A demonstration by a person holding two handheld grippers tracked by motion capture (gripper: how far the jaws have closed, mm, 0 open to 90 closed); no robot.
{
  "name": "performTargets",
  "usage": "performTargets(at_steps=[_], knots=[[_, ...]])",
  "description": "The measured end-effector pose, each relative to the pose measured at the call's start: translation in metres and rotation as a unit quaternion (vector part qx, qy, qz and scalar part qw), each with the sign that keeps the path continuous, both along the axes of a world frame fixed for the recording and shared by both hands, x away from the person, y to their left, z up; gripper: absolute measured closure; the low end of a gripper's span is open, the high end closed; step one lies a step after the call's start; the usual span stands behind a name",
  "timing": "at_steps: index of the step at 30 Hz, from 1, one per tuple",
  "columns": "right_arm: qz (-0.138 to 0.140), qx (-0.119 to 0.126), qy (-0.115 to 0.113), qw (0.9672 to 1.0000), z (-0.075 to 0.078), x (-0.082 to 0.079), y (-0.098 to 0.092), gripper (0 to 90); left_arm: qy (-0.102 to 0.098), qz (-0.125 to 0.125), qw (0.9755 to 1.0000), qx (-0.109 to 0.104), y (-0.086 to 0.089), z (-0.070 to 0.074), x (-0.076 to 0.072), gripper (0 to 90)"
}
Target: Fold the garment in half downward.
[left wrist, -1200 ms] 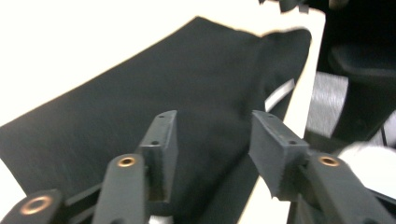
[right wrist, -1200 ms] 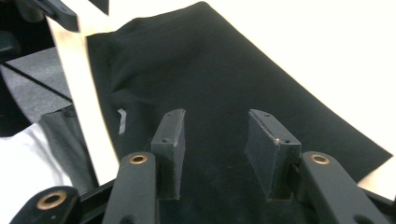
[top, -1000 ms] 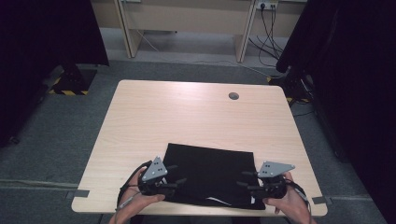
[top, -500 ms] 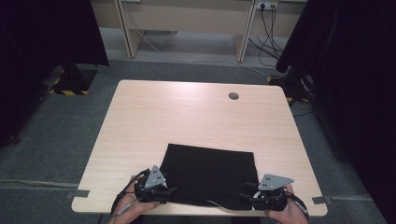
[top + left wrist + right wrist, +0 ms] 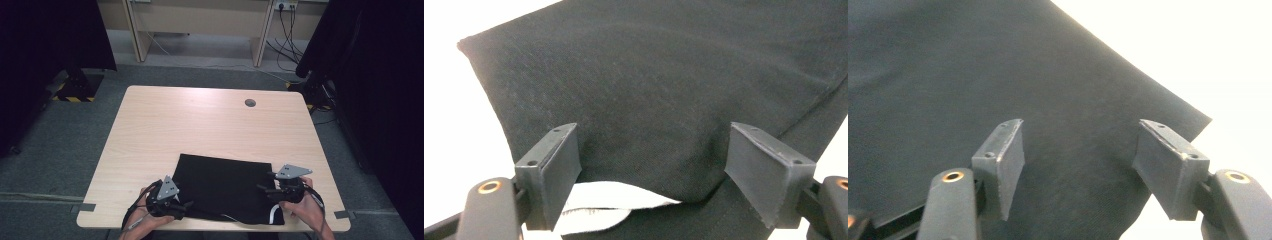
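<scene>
A black cloth (image 5: 225,185) lies folded flat on the near half of the wooden table (image 5: 200,125). My left gripper (image 5: 184,206) rests at the cloth's near left corner, and its jaws have just been opening. In the left gripper view the gripper (image 5: 651,170) stands open, with a soft hump of cloth (image 5: 649,100) and a white inner strip (image 5: 609,200) between the pads, untouched by them. My right gripper (image 5: 264,189) sits at the cloth's right edge. Its jaws have also just been opening; they stand open (image 5: 1080,165) over flat cloth (image 5: 998,75).
A round cable hole (image 5: 250,103) marks the table's far side. Desk legs and cables (image 5: 285,25) stand beyond the table, and dark screens (image 5: 380,75) flank it. A white strip (image 5: 271,214) pokes out at the cloth's near right corner.
Both grippers' jaws stand wider than before. The right gripper dipped toward the near table edge, then came back along the cloth's right side. The left gripper has barely moved.
</scene>
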State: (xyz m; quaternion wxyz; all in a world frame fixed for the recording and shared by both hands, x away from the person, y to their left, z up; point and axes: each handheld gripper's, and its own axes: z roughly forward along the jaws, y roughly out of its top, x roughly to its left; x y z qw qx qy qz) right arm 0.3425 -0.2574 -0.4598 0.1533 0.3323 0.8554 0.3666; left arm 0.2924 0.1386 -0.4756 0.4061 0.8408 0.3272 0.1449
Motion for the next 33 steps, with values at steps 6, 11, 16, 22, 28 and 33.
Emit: performTargets(at_steps=[6, 11, 16, 22, 28, 33], knots=[[-0.022, -0.007, 0.010, 0.9997, -0.014, 0.008, -0.001, 24.2, -0.003, 0.014, 0.9996, -0.024, 0.007, 0.000, 0.002, 15.1], [-0.020, 0.014, 0.021, 0.9995, -0.018, 0.016, -0.011, 20.2, -0.003, 0.015, 0.9994, -0.030, 0.010, -0.001, 0.002, 13.0], [-0.025, 0.011, 0.022, 0.9994, -0.017, 0.030, -0.025, 20.3, 0.000, 0.020, 0.9995, -0.026, 0.012, -0.004, 0.003, 12.2], [-0.037, -0.001, 0.020, 0.9991, -0.010, 0.034, -0.032, 24.3, 0.006, 0.026, 0.9994, -0.022, 0.015, -0.007, 0.002, 11.3], [-0.027, 0.009, 0.005, 0.9996, 0.008, 0.012, -0.018, 22.4, 0.015, 0.038, 0.9991, -0.011, 0.019, -0.007, 0.002, 9.3], [-0.013, -0.002, 0.021, 0.9997, 0.002, -0.001, -0.004, 19.7, 0.019, 0.052, 0.9985, -0.006, 0.022, -0.008, 0.000, 3.6]])
